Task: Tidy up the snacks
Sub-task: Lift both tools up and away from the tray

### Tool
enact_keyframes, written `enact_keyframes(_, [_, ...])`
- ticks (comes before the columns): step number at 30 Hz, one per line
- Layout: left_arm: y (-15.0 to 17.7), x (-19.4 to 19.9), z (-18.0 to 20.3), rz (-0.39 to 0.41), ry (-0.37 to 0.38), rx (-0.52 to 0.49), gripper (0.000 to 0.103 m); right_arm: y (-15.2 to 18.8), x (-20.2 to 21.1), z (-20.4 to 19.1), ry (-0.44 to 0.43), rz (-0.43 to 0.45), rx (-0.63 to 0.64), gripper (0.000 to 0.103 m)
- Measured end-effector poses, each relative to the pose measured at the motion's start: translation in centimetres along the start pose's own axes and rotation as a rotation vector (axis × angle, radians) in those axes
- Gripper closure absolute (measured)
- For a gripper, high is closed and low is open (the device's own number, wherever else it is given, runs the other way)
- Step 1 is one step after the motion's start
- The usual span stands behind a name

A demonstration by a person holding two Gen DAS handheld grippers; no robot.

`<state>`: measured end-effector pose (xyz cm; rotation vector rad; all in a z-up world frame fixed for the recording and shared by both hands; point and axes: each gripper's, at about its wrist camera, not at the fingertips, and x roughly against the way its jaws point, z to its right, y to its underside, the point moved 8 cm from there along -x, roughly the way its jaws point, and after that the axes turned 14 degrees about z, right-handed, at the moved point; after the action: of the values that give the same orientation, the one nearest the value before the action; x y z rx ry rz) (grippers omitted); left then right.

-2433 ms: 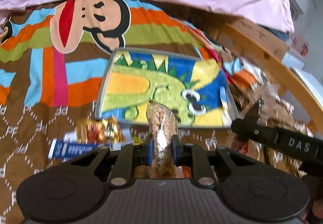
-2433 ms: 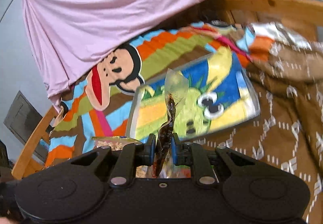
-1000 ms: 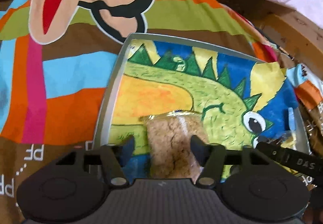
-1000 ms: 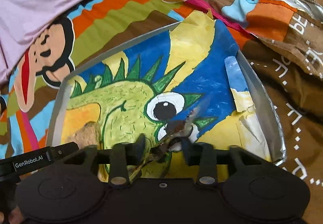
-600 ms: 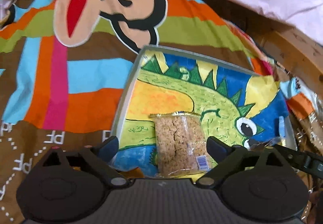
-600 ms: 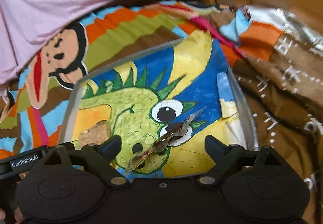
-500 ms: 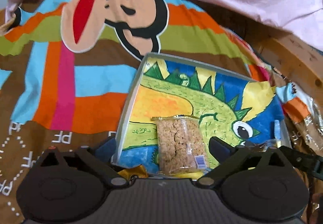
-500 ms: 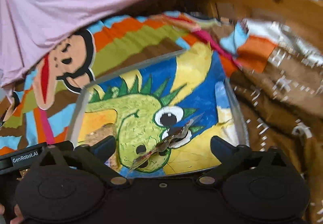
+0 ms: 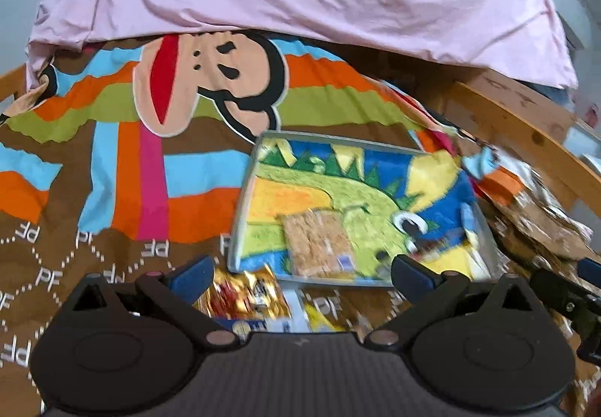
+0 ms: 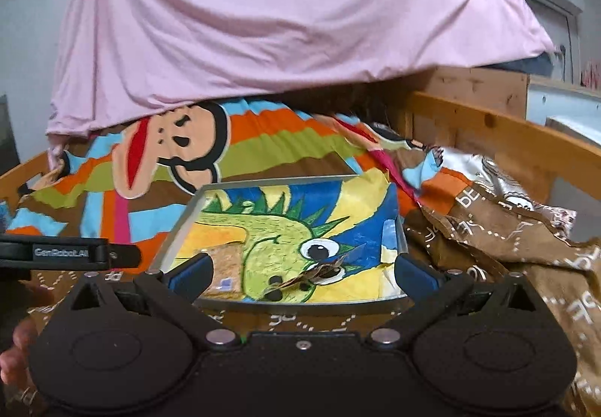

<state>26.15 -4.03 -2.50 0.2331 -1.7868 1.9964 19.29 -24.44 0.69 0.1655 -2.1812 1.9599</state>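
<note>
In front of the left tongs (image 9: 300, 272), a tray (image 9: 240, 206) with a painted dinosaur lining lies on the bed's patterned blanket (image 9: 112, 169). The left tongs are spread wide and hold nothing. On the tray, near its front edge, lies a clear packet of crumbly cereal bar (image 9: 317, 242), flat and free of any grip. Just outside the tray's front rim sits a gold foil packet (image 9: 244, 293), with a blue wrapper (image 9: 259, 325) and a yellow one (image 9: 317, 319) beside it, all blurred. These loose packets look light and soft. The foil is likely slippery, so a pinch across a crimped end seam should hold better than one on the puffed middle, and the contents could crush under a hard squeeze.

Above the same tray (image 10: 402, 237), the right tongs (image 10: 300, 274) also stand wide apart and empty. A thin, crinkled dark wrapper (image 10: 319, 272) rests on the tray near the dinosaur's eye, towards the right side. The cereal bar (image 10: 225, 267) shows at the tray's front left. The dark wrapper looks flimsy and nearly weightless, and its twisted end would be the best hold.
</note>
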Motion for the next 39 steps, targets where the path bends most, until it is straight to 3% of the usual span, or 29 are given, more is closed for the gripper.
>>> enact_keyframes(6, [2.0,4.0,1.0,-0.020,0.058,-0.019,0.001,0.4,4.8,-0.6,-0.009,0.031,-0.019,0.001])
enact_keyframes(12, [3.6,7.1,0.6,-0.050,0.045,-0.030,0.000,1.8,8.0,-0.9,0.019,0.013,0.009,0.001])
enact_keyframes(19, [6.8,9.8,-1.7,-0.166,0.042,0.079,0.001,2.9,10.4,-0.9,0.063,-0.002,-0.004,0.001])
enact_keyframes(22, [7.8,10.6,-2.7,-0.198,0.012,0.095,0.000,3.6,10.9,-1.2,0.052,-0.036,-0.021,0.001])
enact_keyframes(30, [8.5,11.1,-3.2,-0.220,-0.056,0.004,0.001,7.5,10.1,-4.4,-0.013,-0.221,0.053,0.001])
enact_keyframes(39, [9.1,10.8,-3.6,-0.241,-0.103,-0.055,0.001,9.2,9.5,-6.1,-0.052,-0.299,0.121,0.001])
